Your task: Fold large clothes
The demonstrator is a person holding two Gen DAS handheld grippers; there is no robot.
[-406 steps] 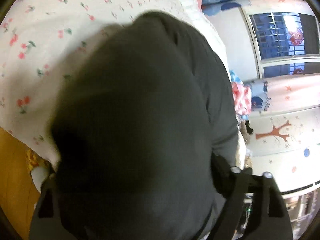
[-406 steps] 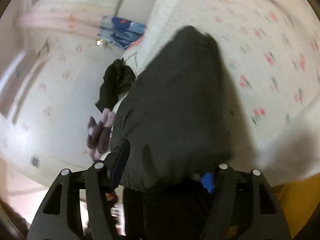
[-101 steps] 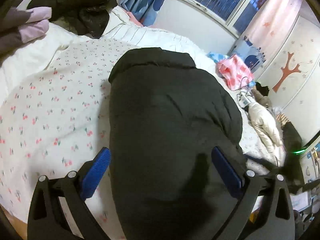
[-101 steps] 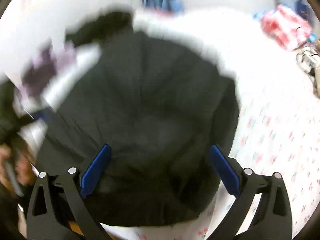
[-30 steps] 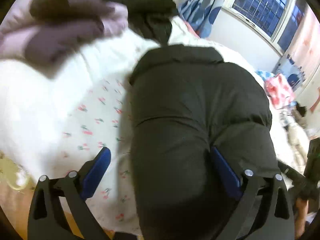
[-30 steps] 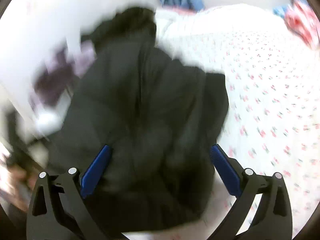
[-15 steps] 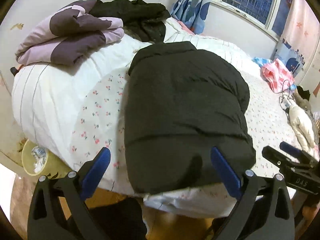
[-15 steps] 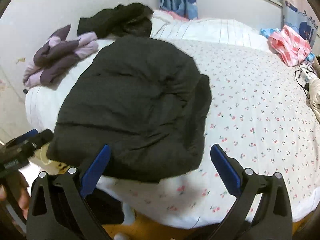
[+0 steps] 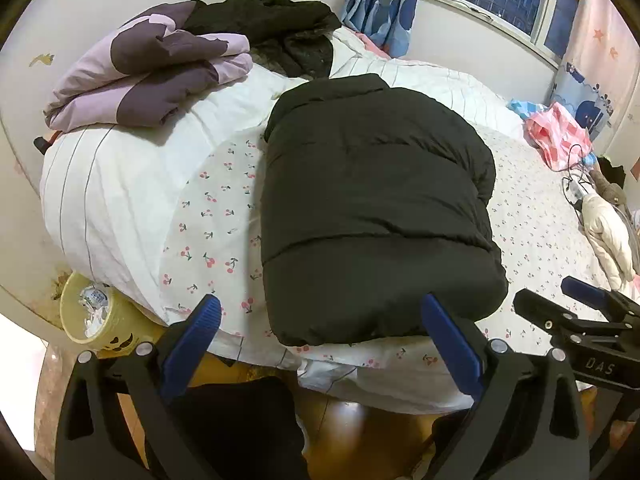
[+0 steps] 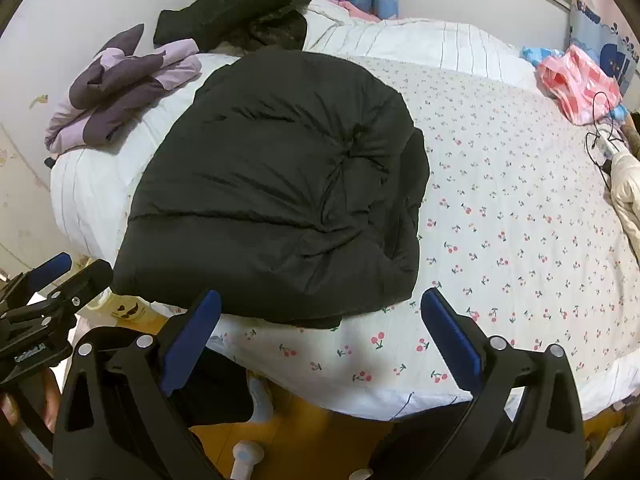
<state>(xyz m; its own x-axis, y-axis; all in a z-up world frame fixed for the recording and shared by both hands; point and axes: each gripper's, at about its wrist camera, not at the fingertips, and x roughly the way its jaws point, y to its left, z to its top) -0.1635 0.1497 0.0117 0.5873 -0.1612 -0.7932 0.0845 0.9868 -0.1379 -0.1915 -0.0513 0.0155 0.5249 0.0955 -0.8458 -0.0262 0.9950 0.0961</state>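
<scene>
Both tongs stand with jaws wide apart and empty — the left gripper [image 9: 320, 344] and the right gripper [image 10: 320, 340] hang off the bed's near edge, clear of the cloth. The black puffer jacket [image 9: 372, 208] lies folded in a thick bundle on the cherry-print sheet [image 10: 520, 208], near that edge. It looks light, soft and springy, likely slick-shelled — best pinched at a hem or quilted seam. The right tool's body reads "DAS" [image 9: 599, 366]; no jacket label shows.
</scene>
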